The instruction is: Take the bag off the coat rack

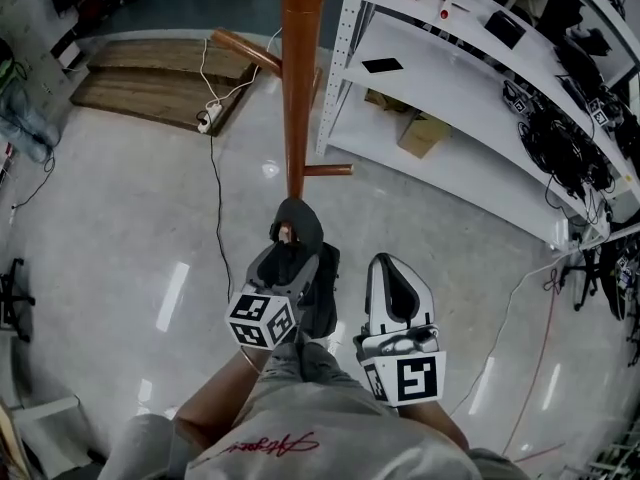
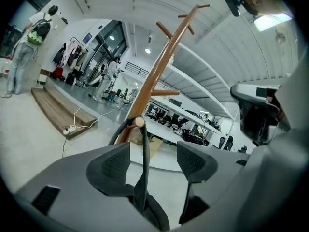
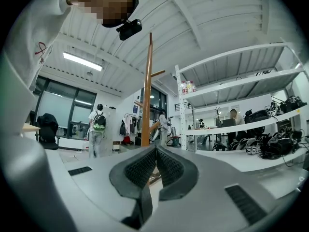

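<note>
On the near side of the single brown wooden coat rack [image 1: 300, 68], one short peg [image 1: 285, 233] carries the black strap [image 1: 297, 215] of the one black bag [image 1: 325, 293]. The bag hangs below that peg, close against the left gripper [image 1: 283, 268], and has not come off the rack. Three pegs are countable in the head view: the loaded one, a short one to the right of the pole [image 1: 328, 169] and a longer one higher on the left [image 1: 245, 48].

Two grippers are present, each with one marker cube.

Left gripper: the left gripper view shows its two jaws spread wide. The strap [image 2: 144, 163] runs up between them to the round peg end [image 2: 140, 122], with a clear gap to each pad. It grips nothing.

Right gripper [image 1: 397, 293]: it sits just right of the bag. The right gripper view shows both pads [image 3: 140, 168] pressed together with the rack pole [image 3: 147, 95] straight ahead. One dark strip shows beneath the pads, and I cannot tell whether it is a strap or part of the tool.

Surroundings: one white metal shelving unit [image 1: 450, 88] stands right of the rack with one cardboard box [image 1: 422, 133] beneath it. One white power strip [image 1: 208, 118] lies on the low wooden platform [image 1: 160, 83].
</note>
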